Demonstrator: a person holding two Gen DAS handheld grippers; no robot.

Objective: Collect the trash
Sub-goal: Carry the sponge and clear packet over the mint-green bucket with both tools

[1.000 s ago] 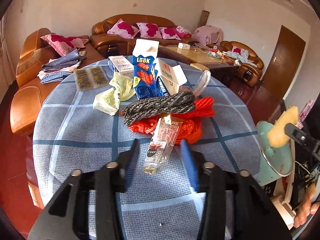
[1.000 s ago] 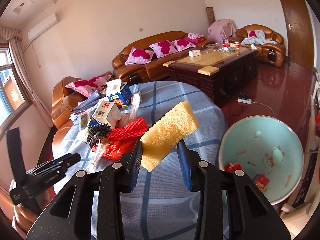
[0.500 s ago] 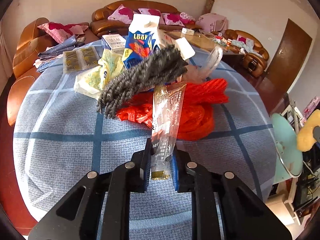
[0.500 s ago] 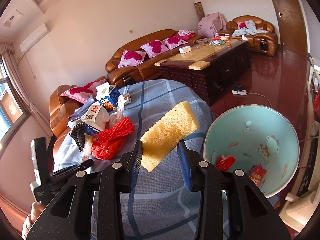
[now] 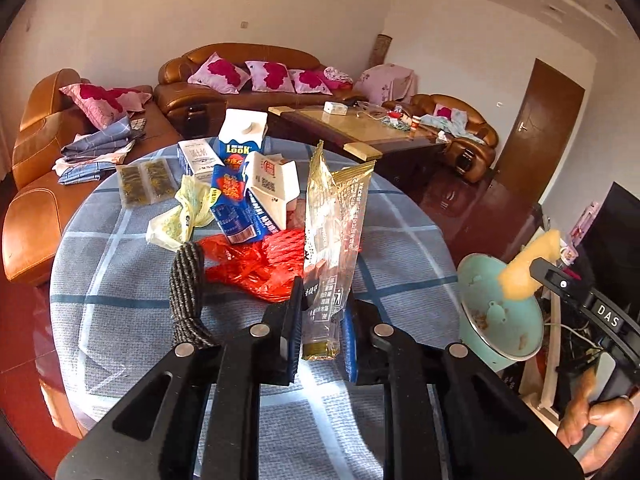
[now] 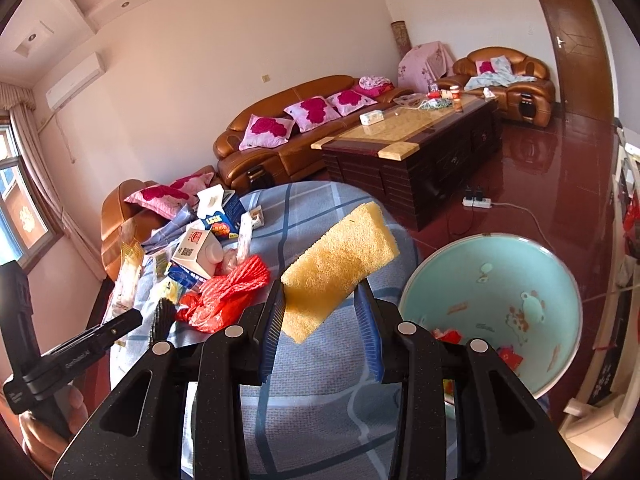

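Lifting off the round table with the blue checked cloth (image 5: 120,320), our left gripper (image 5: 322,328) now has its fingers clamped on the long clear plastic wrapper with gold edging (image 5: 332,240), which a second ago lay flat on the red plastic bag (image 5: 256,268); it now stands upright in the grip, clear of the heap. A grey knitted cord (image 5: 186,296) has slid toward the near edge. Our right gripper (image 6: 320,320) keeps its fingers closed on the yellow rectangular sponge (image 6: 340,268), which has come closer to the pale green plastic bin (image 6: 520,264) beside the table. We judge both pieces are ready to drop into that bin, while the milk cartons (image 5: 244,184) and the yellow crumpled bag (image 5: 184,216) remain to collect
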